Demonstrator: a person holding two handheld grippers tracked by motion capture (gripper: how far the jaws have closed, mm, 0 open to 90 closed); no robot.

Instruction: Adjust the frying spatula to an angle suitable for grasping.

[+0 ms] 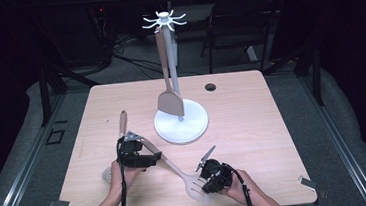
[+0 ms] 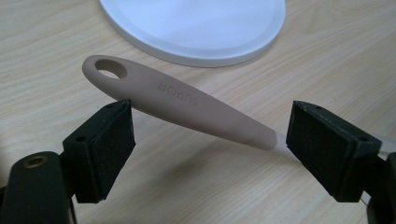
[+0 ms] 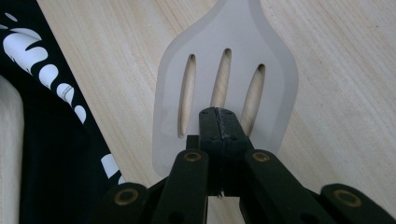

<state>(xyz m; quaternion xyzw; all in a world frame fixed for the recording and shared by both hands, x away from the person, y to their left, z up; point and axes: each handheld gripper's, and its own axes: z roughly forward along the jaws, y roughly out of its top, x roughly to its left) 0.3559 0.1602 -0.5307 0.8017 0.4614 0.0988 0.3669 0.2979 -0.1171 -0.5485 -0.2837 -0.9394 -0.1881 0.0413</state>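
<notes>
Two grippers are in my hands. My left gripper (image 2: pixel 210 140) stands wide open astride the slotted spatula's (image 1: pixel 187 178) beige handle (image 2: pixel 187 105), pads clear of it, just before the white stand (image 1: pixel 181 124). My right gripper (image 3: pixel 219 114) is shut above the blade (image 3: pixel 224 84), holding nothing. Three utensils: this spatula, one hanging turner (image 1: pixel 171 101), one wooden-handled utensil (image 1: pixel 122 123).

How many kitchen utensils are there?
3: a solid turner hanging on the rack, a slotted turner between the grippers, and a spoon lying by the left gripper.
</notes>
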